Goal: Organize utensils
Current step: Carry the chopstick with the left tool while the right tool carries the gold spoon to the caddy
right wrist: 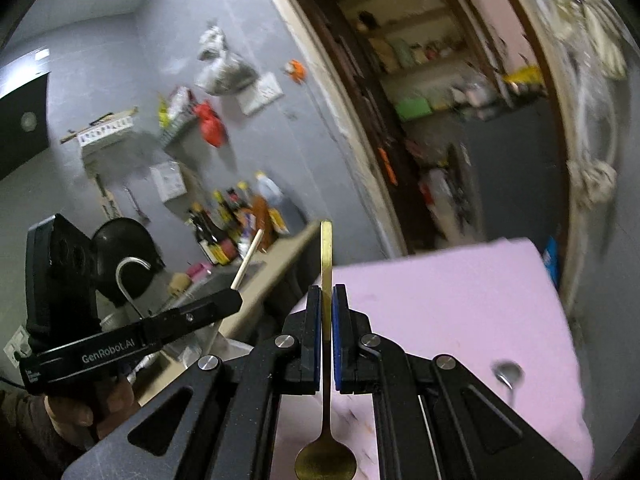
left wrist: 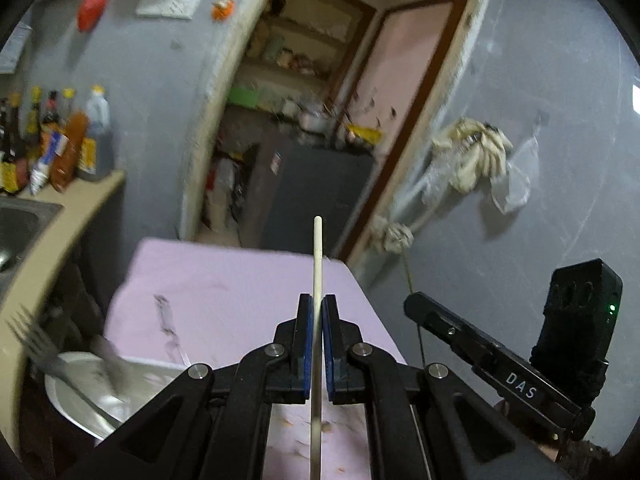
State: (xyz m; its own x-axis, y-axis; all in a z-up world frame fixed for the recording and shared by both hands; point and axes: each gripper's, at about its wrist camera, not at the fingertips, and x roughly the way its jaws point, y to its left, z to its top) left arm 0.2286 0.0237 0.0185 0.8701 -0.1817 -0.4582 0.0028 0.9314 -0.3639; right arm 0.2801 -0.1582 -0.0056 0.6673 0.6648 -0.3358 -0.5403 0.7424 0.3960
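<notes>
Left tongs (left wrist: 317, 312) grip a chopstick (left wrist: 317, 256); right tongs (right wrist: 327, 304) grip a gold spoon (right wrist: 326, 460)

**A lived-in home kitchen**

Sauce and oil bottles (left wrist: 60, 140) crowd the far end of a beige surface (left wrist: 72, 216) beside a steel sink (left wrist: 20, 224). Bags (right wrist: 210, 122) and a dark pan (right wrist: 124, 256) hang on grey walls. Through the doorway (left wrist: 320, 100), pantry shelves (left wrist: 296, 44) hold jars above a dark fridge (left wrist: 316, 196).
</notes>
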